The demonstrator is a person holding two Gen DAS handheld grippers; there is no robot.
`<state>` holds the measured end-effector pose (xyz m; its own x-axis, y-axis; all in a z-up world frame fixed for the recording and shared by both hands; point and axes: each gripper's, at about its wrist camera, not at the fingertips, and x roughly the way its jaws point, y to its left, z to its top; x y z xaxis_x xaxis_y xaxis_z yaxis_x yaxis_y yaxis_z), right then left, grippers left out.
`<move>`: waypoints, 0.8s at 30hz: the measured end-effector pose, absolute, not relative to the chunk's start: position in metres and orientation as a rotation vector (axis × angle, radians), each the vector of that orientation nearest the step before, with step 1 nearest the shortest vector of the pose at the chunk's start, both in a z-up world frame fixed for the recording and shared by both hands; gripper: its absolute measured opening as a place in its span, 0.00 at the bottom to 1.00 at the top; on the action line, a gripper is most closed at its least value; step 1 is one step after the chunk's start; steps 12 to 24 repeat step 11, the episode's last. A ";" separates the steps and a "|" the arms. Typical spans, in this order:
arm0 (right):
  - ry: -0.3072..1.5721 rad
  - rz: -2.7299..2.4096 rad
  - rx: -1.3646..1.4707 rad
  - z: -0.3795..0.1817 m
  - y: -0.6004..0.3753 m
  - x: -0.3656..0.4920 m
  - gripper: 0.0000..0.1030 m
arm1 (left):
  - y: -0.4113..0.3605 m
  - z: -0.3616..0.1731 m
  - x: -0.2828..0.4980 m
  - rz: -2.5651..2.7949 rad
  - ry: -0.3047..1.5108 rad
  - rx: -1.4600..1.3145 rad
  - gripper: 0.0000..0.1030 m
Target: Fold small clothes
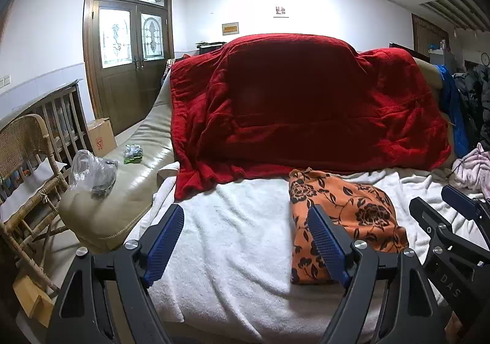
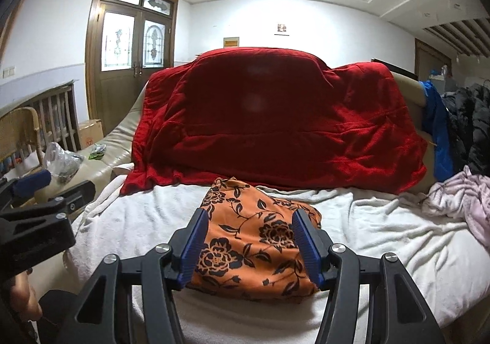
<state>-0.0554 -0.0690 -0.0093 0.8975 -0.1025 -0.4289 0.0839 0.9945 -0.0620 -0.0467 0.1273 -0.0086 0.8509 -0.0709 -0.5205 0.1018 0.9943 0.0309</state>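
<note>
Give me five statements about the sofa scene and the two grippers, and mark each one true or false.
1. The orange floral garment lies on the white towel. True.
2. The left gripper is clamped on the garment. False: its jaws stand open, with nothing between them.
3. A red blanket drapes over the sofa back. True.
4. The right gripper holds a blue shirt. False: its jaws stand open and hold nothing; the orange garment lies beyond them.
5. The floral garment hangs off the wicker chair. False: it lies on the towel, well apart from the chair.
</note>
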 end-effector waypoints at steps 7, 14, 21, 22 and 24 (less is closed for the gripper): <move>0.420 -0.096 -0.049 -0.001 -0.070 -0.045 0.59 | 0.128 0.000 -0.038 -0.091 0.528 0.041 0.81; 0.429 -0.098 -0.042 -0.003 -0.076 -0.039 0.59 | 0.123 0.000 -0.032 -0.117 0.530 0.039 0.81; 0.429 -0.098 -0.042 -0.003 -0.076 -0.039 0.59 | 0.123 0.000 -0.032 -0.117 0.530 0.039 0.81; 0.429 -0.098 -0.042 -0.003 -0.076 -0.039 0.59 | 0.123 0.000 -0.032 -0.117 0.530 0.039 0.81; 0.429 -0.098 -0.042 -0.003 -0.076 -0.039 0.59 | 0.123 0.000 -0.032 -0.117 0.530 0.039 0.81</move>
